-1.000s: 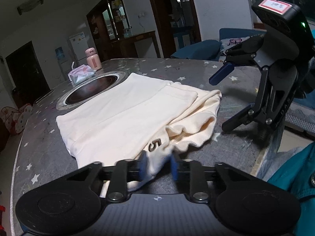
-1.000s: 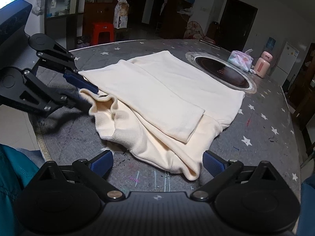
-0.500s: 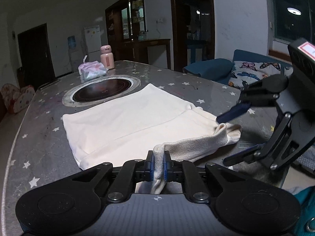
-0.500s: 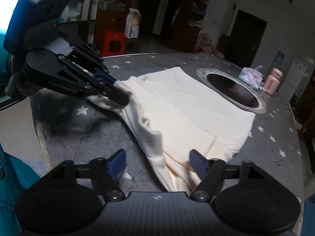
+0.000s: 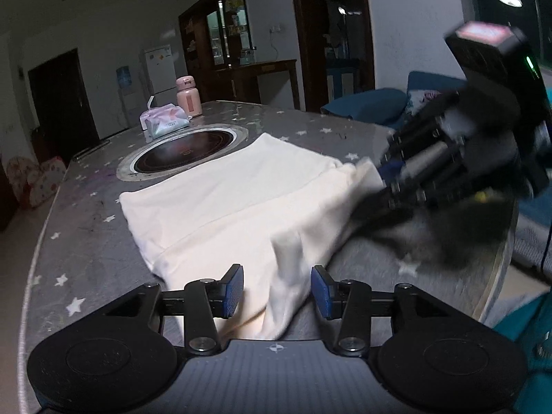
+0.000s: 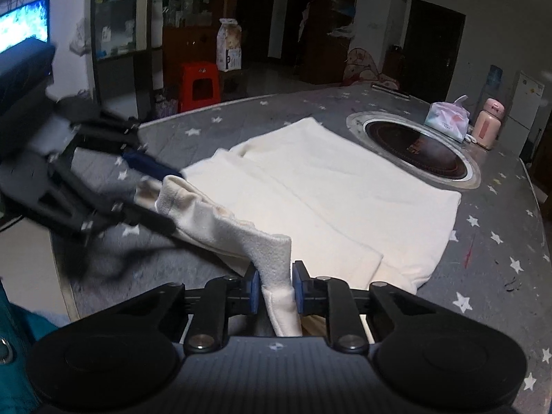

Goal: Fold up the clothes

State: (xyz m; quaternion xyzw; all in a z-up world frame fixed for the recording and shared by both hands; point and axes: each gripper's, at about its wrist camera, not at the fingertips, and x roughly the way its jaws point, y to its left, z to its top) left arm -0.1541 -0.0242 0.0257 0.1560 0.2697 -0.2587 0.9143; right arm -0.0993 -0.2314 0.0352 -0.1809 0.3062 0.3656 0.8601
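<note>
While the cream knit garment (image 6: 331,186) lies half-folded on the grey star-print desk (image 6: 496,241), right gripper (image 6: 275,288) jaws are closing on its raised cuff, likely to carry it. Left gripper (image 5: 277,287) jaws are opening, cloth loose between them, probably handing off.

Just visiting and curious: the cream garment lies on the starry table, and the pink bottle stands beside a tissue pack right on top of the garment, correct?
Not quite. The pink bottle and tissue pack stand on the bare table, beyond the round cooktop, clear of the cream garment, as the right wrist view shows.
</note>
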